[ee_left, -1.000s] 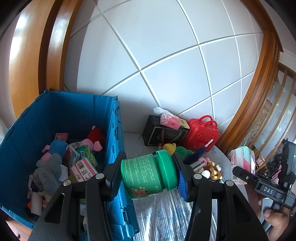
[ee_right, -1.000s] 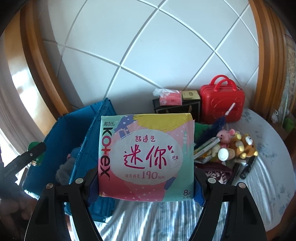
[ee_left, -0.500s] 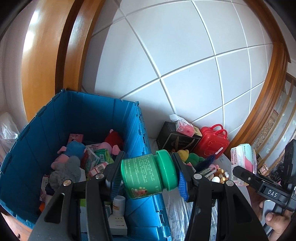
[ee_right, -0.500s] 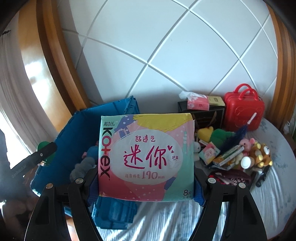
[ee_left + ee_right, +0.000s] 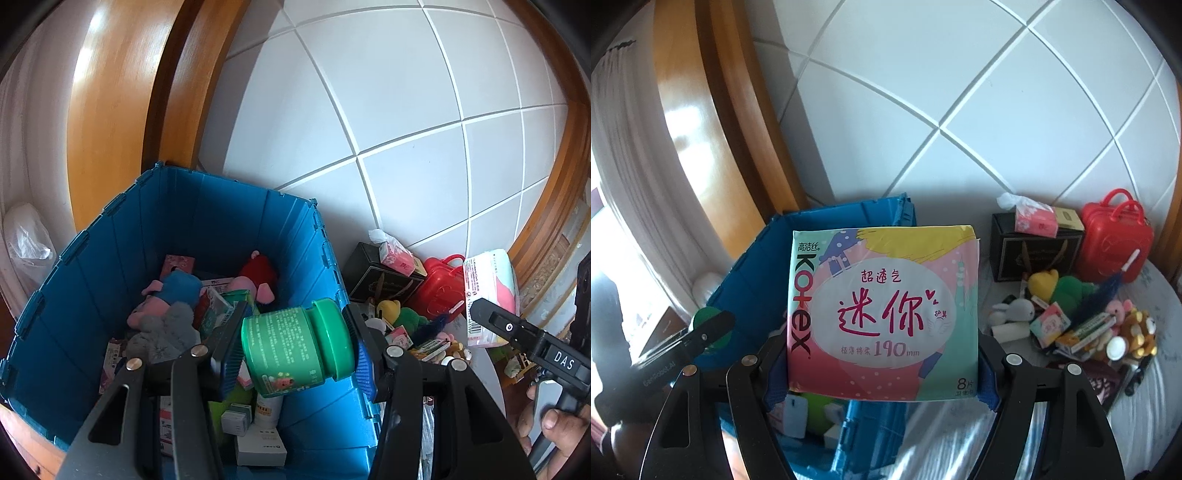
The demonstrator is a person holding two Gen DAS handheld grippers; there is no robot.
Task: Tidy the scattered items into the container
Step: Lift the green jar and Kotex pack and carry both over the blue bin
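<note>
My left fingers (image 5: 291, 350) clamp the green plastic jar (image 5: 295, 347) lying sideways, lower centre, over the blue plastic crate (image 5: 229, 225). My right fingers (image 5: 882, 358) pinch the pastel pad packet (image 5: 882, 314) above its near rim.

White panelled wall w/ wood trim, daylight from the left.

Wall (image 5: 1015, 122) is white, cut into big diamond panels by pale grooves; curved glossy wood frame (image 5: 107, 122) runs up the left side & another wood frame (image 5: 554, 206) on the right, both catching bright glare. Sheer white curtain (image 5: 631, 192) hangs far left, lit from behind. Surface below is covered w/ pale patterned cloth (image 5: 1156, 387), shiny in the light.
</note>
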